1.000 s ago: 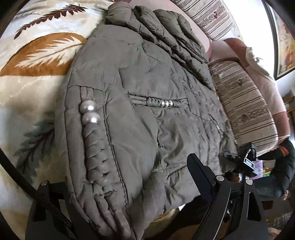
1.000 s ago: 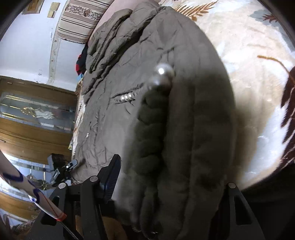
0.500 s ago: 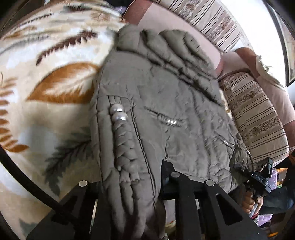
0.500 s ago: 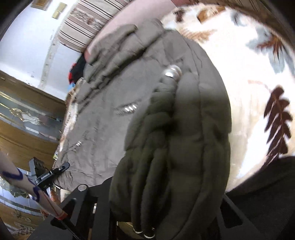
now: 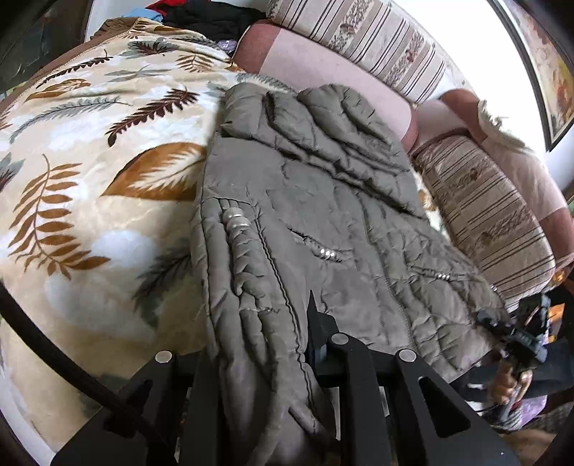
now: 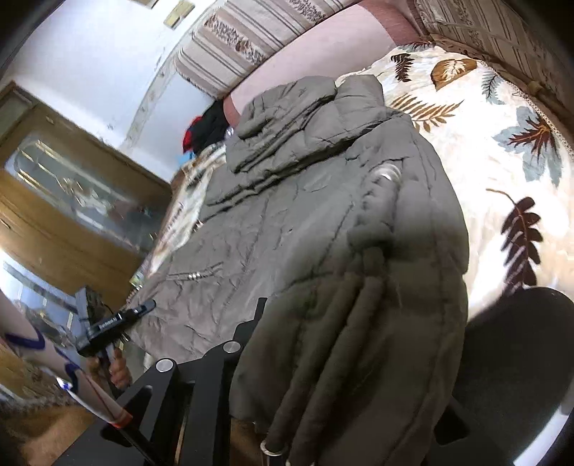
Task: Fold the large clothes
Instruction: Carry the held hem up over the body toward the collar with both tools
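Observation:
An olive-grey padded jacket point(image 5: 323, 200) lies spread on a leaf-patterned blanket point(image 5: 93, 186), hood toward the sofa back. Its braided, pearl-trimmed hem corner point(image 5: 244, 272) runs down between my left gripper's point(image 5: 258, 362) fingers, which are shut on it. In the right wrist view the same jacket point(image 6: 287, 222) fills the middle; my right gripper point(image 6: 323, 358) is shut on a thick fold of its other braided edge point(image 6: 358, 304), which hides the right finger. Both held parts are lifted off the blanket.
A striped sofa back and cushions point(image 5: 484, 208) border the blanket on the far and right sides. A pile of red and black clothes point(image 5: 201, 14) lies at the far end. A wooden cabinet point(image 6: 53, 222) stands at left in the right wrist view.
Both grippers have pulled back and up with the jacket's near edge. The left jaws, wide apart a second ago, have closed on the braided hem. More blanket and sofa now show.

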Action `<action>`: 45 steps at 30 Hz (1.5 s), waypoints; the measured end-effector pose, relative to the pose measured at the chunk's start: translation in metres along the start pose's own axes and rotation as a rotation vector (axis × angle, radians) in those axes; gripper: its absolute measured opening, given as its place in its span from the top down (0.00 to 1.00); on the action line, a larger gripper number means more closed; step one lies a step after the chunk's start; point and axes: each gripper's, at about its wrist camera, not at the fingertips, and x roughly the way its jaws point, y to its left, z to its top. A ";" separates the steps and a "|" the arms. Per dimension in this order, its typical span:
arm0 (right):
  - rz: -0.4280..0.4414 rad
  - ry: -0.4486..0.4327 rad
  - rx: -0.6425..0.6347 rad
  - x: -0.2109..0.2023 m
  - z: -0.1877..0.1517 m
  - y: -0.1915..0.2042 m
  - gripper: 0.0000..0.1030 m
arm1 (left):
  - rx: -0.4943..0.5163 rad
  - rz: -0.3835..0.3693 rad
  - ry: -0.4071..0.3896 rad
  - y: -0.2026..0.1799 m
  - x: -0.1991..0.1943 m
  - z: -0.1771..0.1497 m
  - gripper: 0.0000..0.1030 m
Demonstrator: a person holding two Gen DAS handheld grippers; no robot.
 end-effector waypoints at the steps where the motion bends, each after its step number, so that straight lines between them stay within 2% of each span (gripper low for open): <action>1: -0.001 0.003 -0.001 0.004 0.004 0.002 0.81 | -0.002 0.004 0.002 0.000 0.003 0.003 0.84; 4: 0.007 -0.010 -0.010 0.008 0.019 0.009 0.81 | 0.013 0.009 -0.025 -0.006 0.000 0.015 0.84; 8: 0.009 -0.073 -0.067 0.007 0.055 0.029 0.80 | 0.048 -0.012 -0.109 -0.024 -0.009 0.047 0.83; 12: -0.011 -0.150 -0.077 0.013 0.101 0.044 0.80 | 0.083 0.004 -0.183 -0.046 -0.008 0.093 0.82; 15: -0.033 -0.194 -0.066 0.023 0.132 0.048 0.79 | 0.098 0.037 -0.208 -0.056 0.003 0.126 0.82; 21: -0.082 -0.245 -0.046 0.044 0.191 0.051 0.79 | 0.110 0.091 -0.209 -0.066 0.027 0.186 0.80; 30: -0.160 -0.234 0.039 0.092 0.274 0.024 0.77 | 0.097 0.160 -0.172 -0.066 0.084 0.264 0.79; 36: -0.235 -0.219 0.081 0.123 0.305 -0.002 0.75 | 0.076 0.258 -0.130 -0.053 0.133 0.298 0.79; 45: -0.316 -0.152 0.065 0.173 0.333 -0.019 0.74 | 0.065 0.348 -0.102 -0.039 0.185 0.308 0.78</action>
